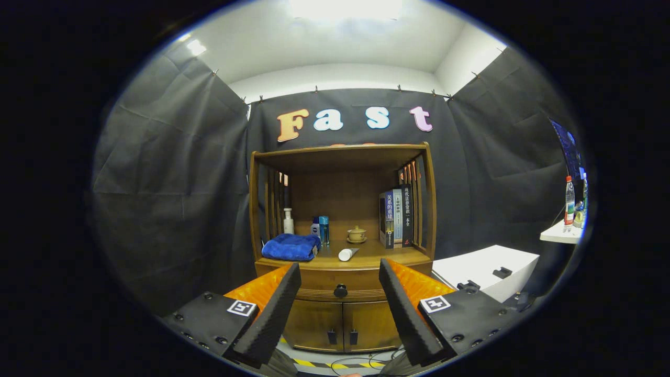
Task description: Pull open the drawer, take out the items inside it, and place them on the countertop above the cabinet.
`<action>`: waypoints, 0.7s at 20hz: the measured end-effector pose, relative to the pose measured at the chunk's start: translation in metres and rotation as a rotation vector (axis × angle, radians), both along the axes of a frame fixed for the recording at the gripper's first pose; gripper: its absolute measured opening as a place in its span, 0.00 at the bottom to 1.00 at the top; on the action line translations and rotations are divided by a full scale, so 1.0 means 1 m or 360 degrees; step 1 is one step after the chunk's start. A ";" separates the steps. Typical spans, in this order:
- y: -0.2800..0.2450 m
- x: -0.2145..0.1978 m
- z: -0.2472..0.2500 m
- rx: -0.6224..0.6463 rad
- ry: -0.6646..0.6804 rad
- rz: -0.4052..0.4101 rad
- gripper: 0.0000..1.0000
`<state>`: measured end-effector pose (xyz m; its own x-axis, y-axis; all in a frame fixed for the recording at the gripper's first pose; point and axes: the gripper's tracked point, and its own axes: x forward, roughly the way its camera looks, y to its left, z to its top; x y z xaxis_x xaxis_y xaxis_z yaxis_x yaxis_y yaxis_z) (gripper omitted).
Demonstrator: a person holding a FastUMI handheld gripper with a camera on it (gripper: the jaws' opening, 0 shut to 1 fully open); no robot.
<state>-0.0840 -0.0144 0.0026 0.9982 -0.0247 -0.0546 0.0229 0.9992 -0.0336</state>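
a: what's the biggest thing ahead of you?

b: a wooden cabinet (340,246) against the booth wall, well beyond my fingers. its drawer (340,283) sits flush and closed under the countertop (374,257), dark knob (341,290) centred between my fingertips from here.

a: and on the countertop?

b: books (396,217) upright at the right end, a folded blue towel (291,247) at the left front corner, a pump bottle (288,221) behind it, a small lidded cup (357,234) mid-back, a white tube (347,254) lying at the front edge.

a: gripper?

b: my gripper (340,309) is spread wide, holding nothing.
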 end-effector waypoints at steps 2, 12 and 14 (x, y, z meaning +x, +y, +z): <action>0.002 0.001 -0.005 -0.0007 0.0022 0.0001 0.98; 0.010 0.001 -0.010 -0.0021 0.0030 0.0025 0.98; 0.009 0.000 -0.010 -0.0024 0.0033 0.0022 0.98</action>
<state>-0.0844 -0.0055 -0.0076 0.9971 -0.0118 -0.0750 0.0082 0.9988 -0.0489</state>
